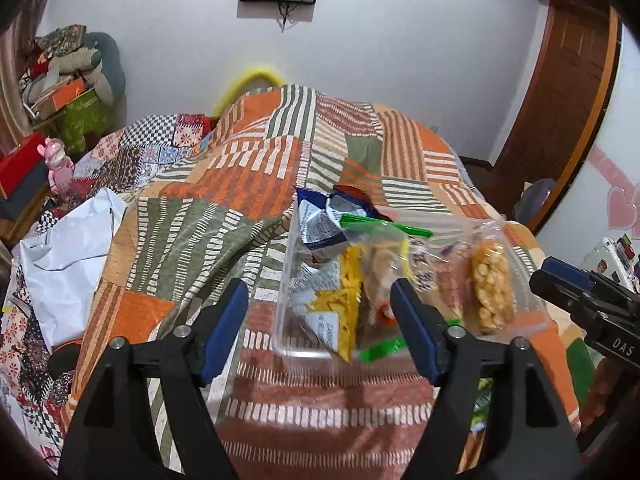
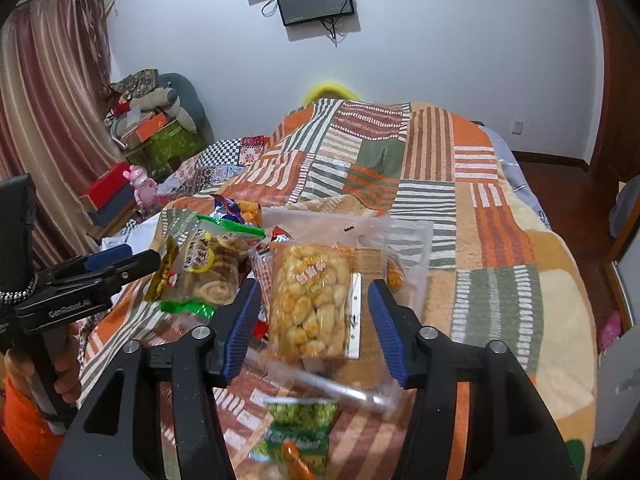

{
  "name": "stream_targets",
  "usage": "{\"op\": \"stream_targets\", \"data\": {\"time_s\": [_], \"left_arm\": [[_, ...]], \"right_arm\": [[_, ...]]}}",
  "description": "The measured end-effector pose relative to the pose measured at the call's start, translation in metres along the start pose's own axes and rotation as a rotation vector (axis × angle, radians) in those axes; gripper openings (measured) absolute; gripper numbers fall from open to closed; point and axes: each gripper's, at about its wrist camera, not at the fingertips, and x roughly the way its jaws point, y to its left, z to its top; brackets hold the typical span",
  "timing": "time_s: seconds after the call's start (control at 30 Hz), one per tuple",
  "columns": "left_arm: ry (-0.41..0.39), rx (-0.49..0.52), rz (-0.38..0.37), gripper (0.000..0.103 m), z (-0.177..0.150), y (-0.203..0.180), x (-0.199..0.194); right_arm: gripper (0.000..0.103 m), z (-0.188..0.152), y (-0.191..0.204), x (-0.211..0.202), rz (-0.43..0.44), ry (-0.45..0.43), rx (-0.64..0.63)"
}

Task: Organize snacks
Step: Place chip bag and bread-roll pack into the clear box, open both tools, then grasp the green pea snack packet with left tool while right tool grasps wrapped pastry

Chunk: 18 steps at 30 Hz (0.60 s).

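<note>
A clear plastic container lies on the patchwork bedspread with snack packets in it. My left gripper is open over its near rim; a yellow packet and a green-ended cookie bag lie between the fingers, ungripped and blurred. A blue-and-white packet sits behind them. In the right wrist view my right gripper is open around a puffed-corn packet, with a small gap on each side. The cookie bag lies to its left, and the container's wall shows behind it.
A green snack packet lies on the bedspread near me. A white plastic bag and a pink toy are on the left. Boxes and cushions are stacked by the curtain. A wooden door stands on the right.
</note>
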Motion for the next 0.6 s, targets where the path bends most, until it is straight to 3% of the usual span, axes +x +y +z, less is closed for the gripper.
{"op": "stream_targets", "data": {"time_s": [0.23, 0.6], "left_arm": [[0.011, 0.04, -0.011, 0.083, -0.028, -0.012, -0.023], [0.146, 0.041, -0.064, 0.085, -0.085, -0.029, -0.017]], "right_arm": [[0.07, -0.018, -0.002, -0.023, -0.027, -0.011, -0.003], [0.073, -0.07, 0.005, -0.036, -0.007, 0.071, 0.044]]}}
